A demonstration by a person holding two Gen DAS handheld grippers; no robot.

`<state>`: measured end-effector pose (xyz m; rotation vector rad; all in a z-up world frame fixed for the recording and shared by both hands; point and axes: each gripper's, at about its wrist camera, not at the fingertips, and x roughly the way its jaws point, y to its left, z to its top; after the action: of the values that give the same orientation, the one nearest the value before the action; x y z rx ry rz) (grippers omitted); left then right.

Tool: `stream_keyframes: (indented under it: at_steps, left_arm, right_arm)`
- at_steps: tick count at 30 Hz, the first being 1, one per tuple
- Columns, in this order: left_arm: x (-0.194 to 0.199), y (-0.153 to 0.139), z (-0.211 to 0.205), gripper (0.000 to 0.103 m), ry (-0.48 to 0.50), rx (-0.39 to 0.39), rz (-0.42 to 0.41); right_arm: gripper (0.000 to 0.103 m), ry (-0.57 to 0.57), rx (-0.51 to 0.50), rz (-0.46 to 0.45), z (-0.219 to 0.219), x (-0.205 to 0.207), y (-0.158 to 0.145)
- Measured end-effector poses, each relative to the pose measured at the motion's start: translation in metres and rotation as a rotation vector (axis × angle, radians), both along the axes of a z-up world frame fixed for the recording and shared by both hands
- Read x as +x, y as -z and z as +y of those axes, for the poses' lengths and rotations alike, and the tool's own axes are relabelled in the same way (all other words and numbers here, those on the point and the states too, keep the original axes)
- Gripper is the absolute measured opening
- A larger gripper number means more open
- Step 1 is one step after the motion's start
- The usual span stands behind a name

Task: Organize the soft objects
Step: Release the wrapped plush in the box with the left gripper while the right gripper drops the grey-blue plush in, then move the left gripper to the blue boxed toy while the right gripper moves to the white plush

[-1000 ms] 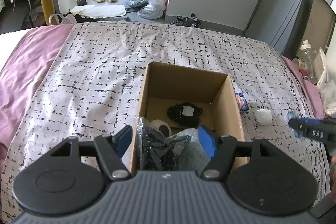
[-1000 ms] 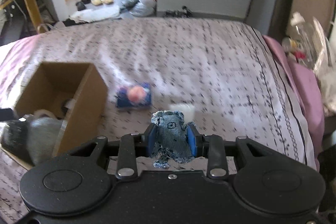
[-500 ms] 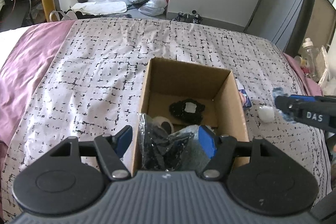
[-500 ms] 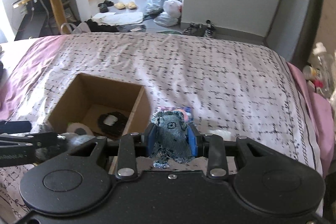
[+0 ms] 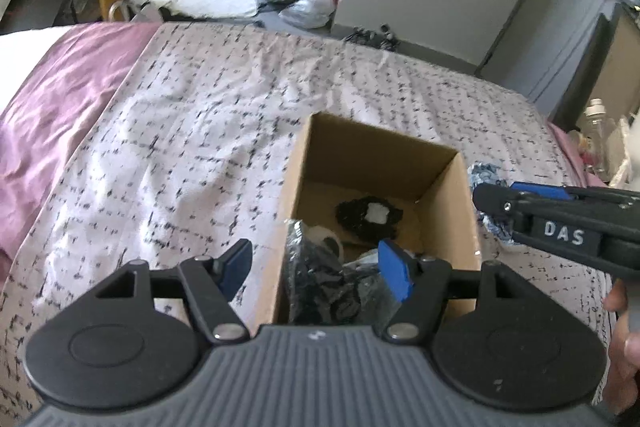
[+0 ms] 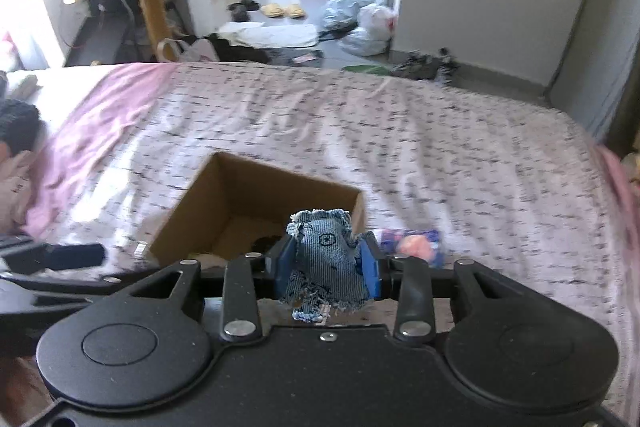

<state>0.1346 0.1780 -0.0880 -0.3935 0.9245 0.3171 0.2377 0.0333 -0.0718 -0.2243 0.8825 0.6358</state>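
Note:
An open cardboard box [image 5: 380, 143] stands on the patterned bedspread and holds a black fabric item [image 5: 370, 213] and a white roll [image 5: 326, 239]. My left gripper [image 5: 316, 269] stands open astride the box's near left wall. A black-and-grey plastic bag [image 5: 320, 291] lies between its fingers, apart from the left pad. My right gripper [image 6: 328, 265] carries a small denim piece [image 6: 326, 255]; its jaws are opening, with the pads still against the cloth. It hangs at the box's [image 6: 240, 195] right wall, where the right gripper [image 5: 480, 199] enters the left wrist view from the right.
A blue packet with a pink item [image 6: 412, 243] lies on the bedspread just right of the box. A purple sheet [image 5: 60, 99] covers the bed's left side. A hand [image 5: 624, 347] holds the right gripper's handle. Bags, slippers and a desk stand on the floor beyond the bed.
My right gripper has carried the denim piece leftward to the box's right wall, and its jaws have widened slightly. The left gripper and the bag have stayed in place.

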Motion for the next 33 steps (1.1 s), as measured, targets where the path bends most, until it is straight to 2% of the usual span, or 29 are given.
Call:
stream_keyframes:
  at_steps: [5, 7, 11, 20, 22, 24, 25, 28, 31, 33]
  left_arm:
    - [0.0, 0.004, 0.001, 0.068, -0.01, -0.013, 0.013]
    - [0.001, 0.003, 0.001, 0.068, -0.012, -0.012, 0.014]
    - [0.005, -0.002, -0.003, 0.068, -0.006, -0.007, 0.004]
    - [0.015, -0.013, -0.026, 0.081, 0.012, 0.018, -0.024]
    - [0.02, -0.015, -0.033, 0.087, 0.028, 0.027, -0.019]
    - [0.023, -0.017, -0.041, 0.092, 0.036, 0.047, 0.003]
    - [0.024, -0.019, -0.046, 0.092, 0.032, 0.063, -0.002]
    - [0.028, -0.022, -0.054, 0.093, 0.047, 0.043, -0.029]
    - [0.033, -0.024, -0.063, 0.103, 0.056, 0.045, -0.041]
    - [0.036, -0.025, -0.071, 0.103, 0.069, 0.051, -0.058]
  right_arm:
    - [0.052, 0.012, 0.045, 0.047, -0.006, 0.004, 0.003]
    - [0.06, 0.022, 0.057, 0.048, -0.012, 0.005, 0.001]
    - [0.06, 0.037, 0.073, 0.05, -0.024, 0.007, -0.002]
    - [0.073, 0.072, 0.06, 0.041, -0.058, 0.006, 0.003]
    - [0.081, 0.085, 0.07, 0.037, -0.068, 0.007, 0.003]
    - [0.084, 0.096, 0.082, 0.03, -0.079, 0.008, 0.003]
    - [0.085, 0.103, 0.089, 0.031, -0.084, 0.009, 0.004]
    - [0.093, 0.118, 0.111, 0.04, -0.101, 0.012, 0.007]
    - [0.1, 0.122, 0.124, 0.03, -0.113, 0.012, 0.009]
    - [0.103, 0.113, 0.135, 0.016, -0.12, 0.011, 0.01]
